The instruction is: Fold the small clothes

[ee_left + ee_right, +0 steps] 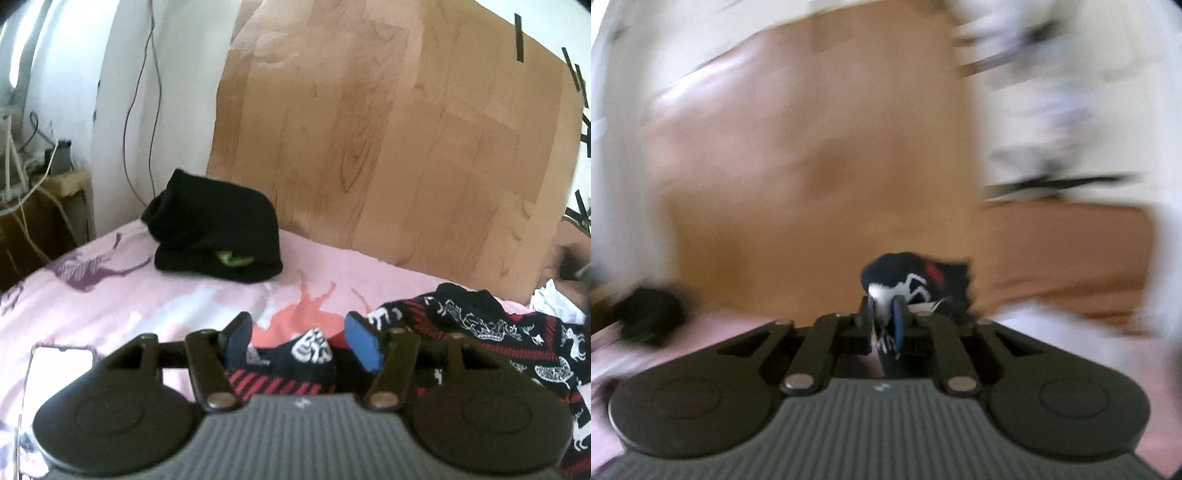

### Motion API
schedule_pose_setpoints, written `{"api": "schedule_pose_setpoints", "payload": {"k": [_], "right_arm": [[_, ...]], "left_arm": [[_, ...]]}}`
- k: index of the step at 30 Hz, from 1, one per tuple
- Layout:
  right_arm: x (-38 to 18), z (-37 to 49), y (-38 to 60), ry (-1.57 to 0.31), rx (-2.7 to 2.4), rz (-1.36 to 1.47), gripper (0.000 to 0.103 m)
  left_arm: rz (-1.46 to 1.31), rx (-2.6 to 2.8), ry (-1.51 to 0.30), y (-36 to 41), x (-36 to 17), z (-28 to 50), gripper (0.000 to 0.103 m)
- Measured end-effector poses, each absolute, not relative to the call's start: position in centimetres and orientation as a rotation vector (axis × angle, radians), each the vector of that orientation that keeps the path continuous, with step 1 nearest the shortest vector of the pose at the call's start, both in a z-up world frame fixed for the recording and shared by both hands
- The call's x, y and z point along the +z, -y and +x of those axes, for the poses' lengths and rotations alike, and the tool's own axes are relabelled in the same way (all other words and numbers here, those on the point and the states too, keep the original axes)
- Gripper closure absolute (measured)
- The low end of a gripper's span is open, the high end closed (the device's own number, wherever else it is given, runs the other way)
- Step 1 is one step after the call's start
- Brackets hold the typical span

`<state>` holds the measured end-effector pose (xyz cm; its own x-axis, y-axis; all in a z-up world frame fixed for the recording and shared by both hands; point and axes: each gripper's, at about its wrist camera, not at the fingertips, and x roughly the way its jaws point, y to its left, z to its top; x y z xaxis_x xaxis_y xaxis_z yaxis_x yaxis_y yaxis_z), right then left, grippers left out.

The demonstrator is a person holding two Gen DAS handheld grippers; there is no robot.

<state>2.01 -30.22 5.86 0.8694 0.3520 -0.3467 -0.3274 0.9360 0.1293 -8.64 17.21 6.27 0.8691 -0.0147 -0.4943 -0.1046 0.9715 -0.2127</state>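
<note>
A black patterned garment (480, 332) with red stripes and white prints lies crumpled on the pink bedsheet (147, 302), spreading right. My left gripper (299, 341) is open, its blue pads either side of one corner of this garment (295, 362), low over the bed. In the blurred right wrist view my right gripper (884, 317) is shut on a bunched part of the patterned garment (916, 280) and holds it lifted. A folded black garment (218, 232) with a green mark sits at the back of the bed.
A wood-pattern board (388, 129) leans behind the bed. A phone (55, 365) lies on the sheet at the left. A small shelf with cables (44, 184) stands at the far left. A white cloth (554, 299) lies at the right edge.
</note>
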Motion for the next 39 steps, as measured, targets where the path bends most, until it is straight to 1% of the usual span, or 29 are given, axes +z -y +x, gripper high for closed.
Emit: {"api": "schedule_pose_setpoints", "payload": {"k": [1, 3, 7, 10, 13, 19, 22, 24, 26, 28, 29, 30, 31, 32, 35, 37, 38, 39], "right_arm": [[4.7, 2.2, 28.5, -0.429, 0.420, 0.033, 0.067], [3.2, 1.3, 28.0, -0.445, 0.421, -0.021, 0.067], [2.8, -0.2, 35.4, -0.458, 0.237, 0.108, 0.067], [2.2, -1.8, 41.1, -0.513, 0.066, 0.157, 0.067], [1.2, -3.0, 43.2, -0.553, 0.027, 0.161, 0.067], [0.6, -1.4, 42.7, -0.551, 0.050, 0.161, 0.066], [-0.2, -0.3, 42.4, -0.569, 0.058, 0.157, 0.066], [-0.7, -0.3, 42.8, -0.585, 0.077, 0.159, 0.066], [-1.3, -0.5, 43.2, -0.613, 0.089, 0.170, 0.066], [-1.6, -1.2, 43.7, -0.658, 0.127, 0.201, 0.063], [-1.8, -1.9, 43.9, -0.676, 0.154, 0.225, 0.060], [-1.9, -2.6, 44.2, -0.690, 0.185, 0.248, 0.059], [-2.0, -3.5, 44.3, -0.701, 0.217, 0.269, 0.059], [-2.1, -4.3, 44.2, -0.708, 0.243, 0.279, 0.059], [-2.5, -6.9, 43.5, -0.705, 0.311, 0.280, 0.059], [-3.2, -7.8, 43.0, -0.713, 0.340, 0.314, 0.060], [-3.4, -8.0, 42.9, -0.712, 0.344, 0.330, 0.060], [-3.7, -8.3, 42.8, -0.710, 0.345, 0.350, 0.060]], "left_arm": [[-0.242, 0.043, -0.521, -17.3, 6.0, -8.7, 0.046], [-0.242, 0.025, -0.525, -17.9, 5.5, -9.1, 0.045], [-0.247, -0.001, -0.544, -18.6, 4.5, -10.2, 0.043], [-0.260, -0.022, -0.550, -18.2, 4.3, -10.3, 0.043], [-0.257, -0.074, -0.539, -16.5, 4.8, -9.5, 0.043], [-0.245, -0.264, -0.530, -9.7, 7.3, -4.8, 0.043], [-0.222, -0.379, -0.603, -4.6, 7.1, -0.9, 0.041], [-0.199, -0.431, -0.686, -1.0, 5.8, 2.2, 0.038], [-0.145, -0.433, -0.748, 2.0, 4.0, 4.7, 0.038], [-0.118, -0.412, -0.800, 3.6, 2.2, 6.8, 0.045], [-0.114, -0.403, -0.817, 4.2, 1.5, 7.5, 0.070], [-0.114, -0.394, -0.817, 4.3, 1.1, 8.0, 0.079], [-0.135, -0.390, -0.795, 4.0, 1.1, 8.0, 0.086], [-0.156, -0.372, -0.766, 3.1, 1.5, 7.7, 0.090], [-0.169, -0.215, -0.633, -0.1, 2.8, 6.0, 0.090], [-0.170, -0.184, -0.664, -0.8, 2.5, 6.0, 0.087], [-0.166, -0.202, -0.705, -0.8, 2.1, 5.9, 0.080], [-0.151, -0.213, -0.724, -0.6, 2.0, 5.4, 0.066]]}}
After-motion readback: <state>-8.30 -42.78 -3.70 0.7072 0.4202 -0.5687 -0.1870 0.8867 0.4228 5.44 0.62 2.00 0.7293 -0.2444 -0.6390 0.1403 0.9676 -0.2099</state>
